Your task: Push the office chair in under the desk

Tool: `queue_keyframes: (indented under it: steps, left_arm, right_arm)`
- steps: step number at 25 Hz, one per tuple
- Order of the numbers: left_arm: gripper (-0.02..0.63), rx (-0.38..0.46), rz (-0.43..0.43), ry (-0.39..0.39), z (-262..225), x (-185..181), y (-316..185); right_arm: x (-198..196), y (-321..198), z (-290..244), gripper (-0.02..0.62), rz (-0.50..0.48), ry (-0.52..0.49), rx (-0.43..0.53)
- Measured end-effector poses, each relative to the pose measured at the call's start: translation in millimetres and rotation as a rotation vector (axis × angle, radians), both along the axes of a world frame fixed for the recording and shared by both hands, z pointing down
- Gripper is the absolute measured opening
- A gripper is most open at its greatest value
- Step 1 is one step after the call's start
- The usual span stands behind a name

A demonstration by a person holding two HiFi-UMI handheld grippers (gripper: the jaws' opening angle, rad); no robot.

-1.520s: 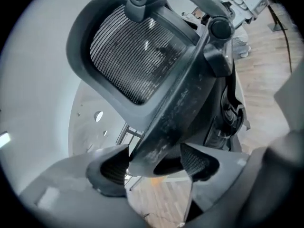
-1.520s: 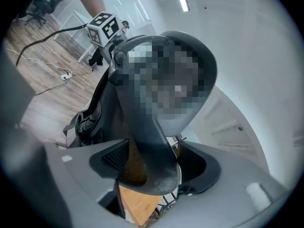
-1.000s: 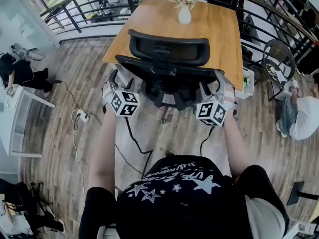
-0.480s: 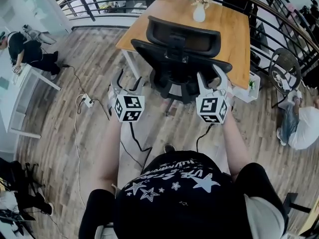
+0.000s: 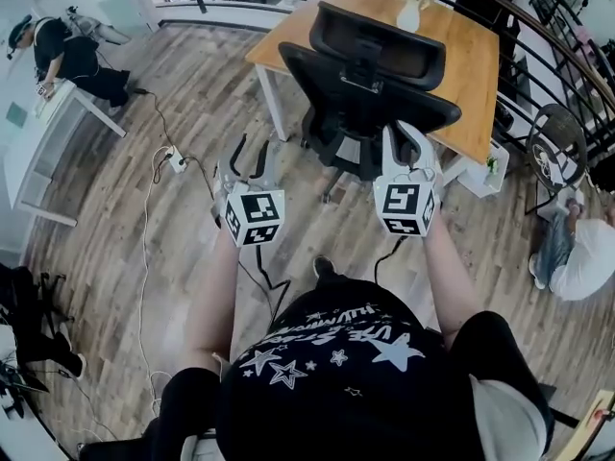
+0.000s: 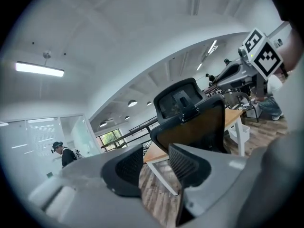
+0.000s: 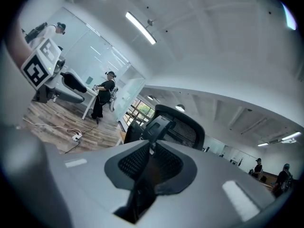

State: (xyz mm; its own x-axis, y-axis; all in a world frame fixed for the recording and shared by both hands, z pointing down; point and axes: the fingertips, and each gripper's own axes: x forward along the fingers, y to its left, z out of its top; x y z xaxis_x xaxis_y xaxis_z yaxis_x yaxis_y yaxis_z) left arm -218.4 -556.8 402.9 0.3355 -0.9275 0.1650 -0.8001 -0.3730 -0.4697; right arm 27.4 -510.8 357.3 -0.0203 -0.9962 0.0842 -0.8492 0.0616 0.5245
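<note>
The black office chair (image 5: 370, 84) stands at the near edge of the wooden desk (image 5: 471, 65), its back toward me. Both grippers hang short of it, touching nothing. My left gripper (image 5: 248, 152) is to the chair's lower left; its jaws have just been closing, and a clear gap with nothing in it remains between the pads (image 6: 128, 167). My right gripper (image 5: 405, 142) sits just below the chair's right side; its jaws have also just been closing and now meet, empty. The chair (image 6: 190, 118) (image 7: 175, 122) fills the middle of both gripper views.
A white vase with flowers (image 5: 411, 8) stands on the desk's far end. A power strip with cables (image 5: 178, 161) lies on the wood floor at left. A white table with a person (image 5: 58, 56) is far left. A round chair (image 5: 555, 137) and a seated person (image 5: 577, 248) are right.
Both grippers have come away from the sides of the chair's back and drawn toward me. Their jaws have narrowed. The chair now stands free at the desk.
</note>
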Motion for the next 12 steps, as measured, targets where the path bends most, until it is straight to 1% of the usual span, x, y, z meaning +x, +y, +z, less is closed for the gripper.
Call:
queue_keyframes:
  steps: [1, 4, 6, 12]
  left_arm:
    - [0.174, 0.001, -0.012, 0.010, 0, -5, 9]
    - [0.124, -0.007, -0.045, 0.031, 1, -19, 36]
    - [0.103, -0.024, -0.061, 0.035, 5, -28, 52]
    - [0.077, -0.111, -0.082, 0.032, 31, -48, 99]
  right_arm:
    - [-4, 5, 1, 0.037, -0.002, -0.012, -0.006]
    - [-16, 22, 6, 0.003, -0.017, -0.055, -0.037]
    - [-26, 33, 10, 0.003, -0.036, -0.082, -0.062]
    - [-57, 70, 23, 0.003, -0.113, -0.115, -0.124]
